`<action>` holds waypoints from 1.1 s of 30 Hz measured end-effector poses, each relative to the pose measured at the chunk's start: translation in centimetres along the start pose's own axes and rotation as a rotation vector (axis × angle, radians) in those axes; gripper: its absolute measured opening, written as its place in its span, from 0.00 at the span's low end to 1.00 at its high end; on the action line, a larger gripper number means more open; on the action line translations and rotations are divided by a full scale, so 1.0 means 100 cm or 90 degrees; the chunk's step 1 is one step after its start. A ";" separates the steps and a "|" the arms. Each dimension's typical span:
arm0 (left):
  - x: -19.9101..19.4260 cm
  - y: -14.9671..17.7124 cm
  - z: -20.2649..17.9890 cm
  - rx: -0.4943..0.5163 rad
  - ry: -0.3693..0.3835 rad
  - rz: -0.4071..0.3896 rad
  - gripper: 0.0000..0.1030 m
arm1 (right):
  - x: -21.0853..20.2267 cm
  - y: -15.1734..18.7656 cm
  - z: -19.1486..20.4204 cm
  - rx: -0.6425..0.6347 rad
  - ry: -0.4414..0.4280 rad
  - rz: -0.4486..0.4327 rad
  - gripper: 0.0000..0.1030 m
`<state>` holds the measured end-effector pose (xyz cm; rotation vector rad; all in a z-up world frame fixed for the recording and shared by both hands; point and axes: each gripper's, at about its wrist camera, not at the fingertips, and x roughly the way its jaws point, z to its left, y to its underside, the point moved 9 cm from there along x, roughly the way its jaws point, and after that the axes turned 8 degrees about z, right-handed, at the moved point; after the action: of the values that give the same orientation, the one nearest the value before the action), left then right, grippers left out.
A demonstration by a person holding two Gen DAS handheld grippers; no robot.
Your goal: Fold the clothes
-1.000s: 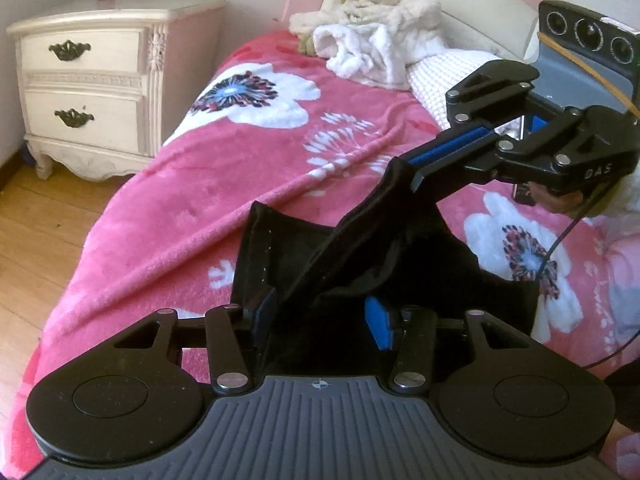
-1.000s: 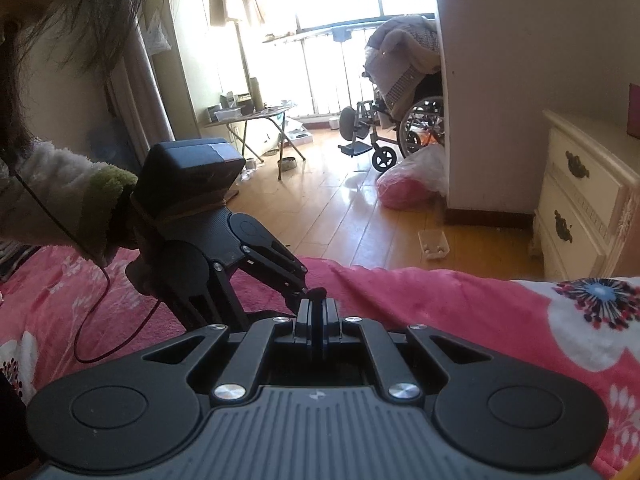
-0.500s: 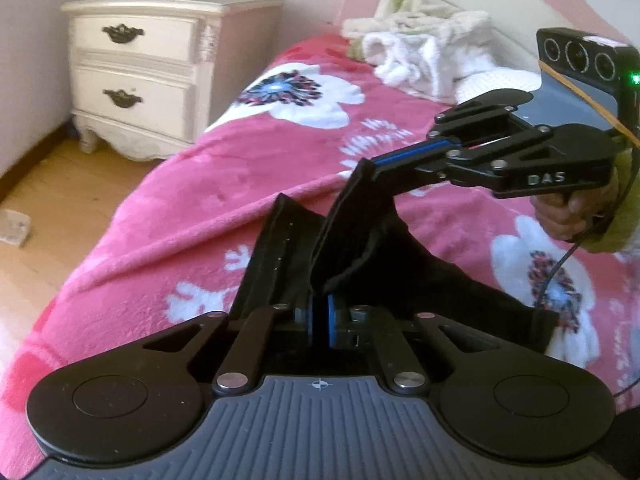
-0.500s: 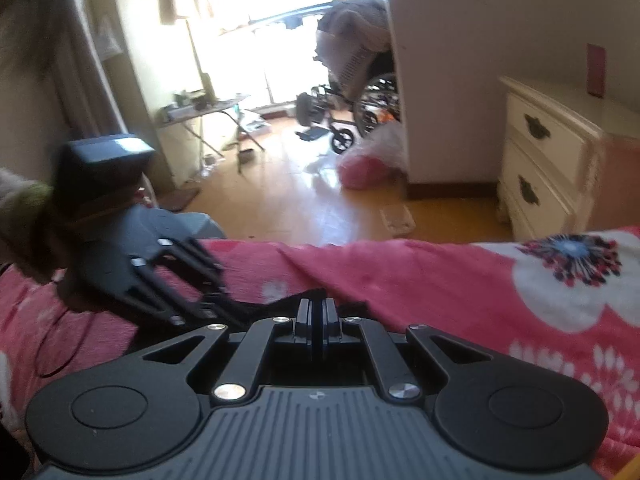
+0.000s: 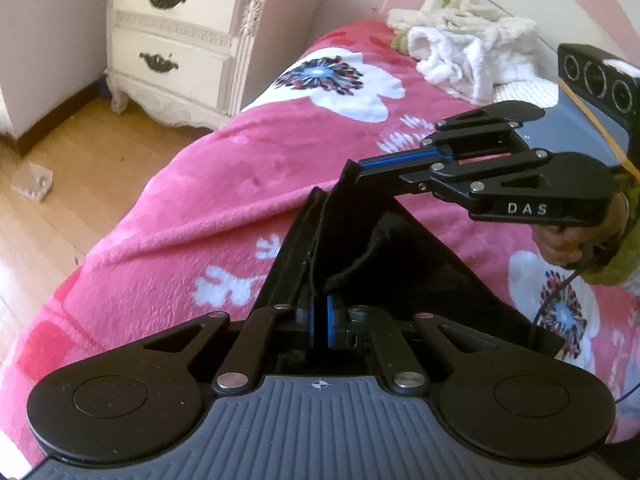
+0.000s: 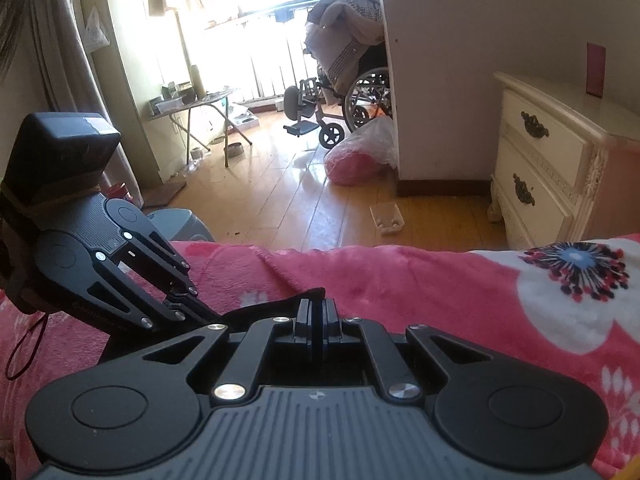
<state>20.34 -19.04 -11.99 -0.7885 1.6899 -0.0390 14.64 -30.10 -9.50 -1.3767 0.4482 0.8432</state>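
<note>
A black garment lies on the bed's pink fleece blanket, which bears large white flowers with dark centres. Both grippers grasp the garment. The left gripper is clenched on a raised fold of the cloth at the blanket's near edge, blue pads pressed together. The right gripper, held by a hand in a green fuzzy sleeve, pinches a lifted corner above the blanket, so the cloth hangs tent-shaped between the two.

Beyond the blanket's far end sits a heap of white fluffy towelling. Beside the blanket's edge stands a cream carved nightstand with two drawers and dark metal handles, on a wooden plank floor. Farther across that floor from the blanket are a wheelchair piled with bedding, a red-filled plastic bag and a folding table.
</note>
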 end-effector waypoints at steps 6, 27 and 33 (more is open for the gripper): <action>0.005 0.001 0.006 -0.021 -0.006 0.018 0.04 | 0.012 0.002 -0.002 0.004 0.002 0.013 0.04; 0.019 0.002 0.013 -0.059 -0.014 0.036 0.09 | -0.091 0.061 -0.049 0.247 -0.024 0.044 0.14; 0.018 0.002 0.007 -0.053 -0.042 0.019 0.09 | -0.120 0.144 -0.012 0.305 -0.027 0.137 0.23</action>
<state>20.72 -19.59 -13.82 -0.8174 1.6485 0.0780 -3.51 -34.73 -10.73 -0.8776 0.7232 0.8675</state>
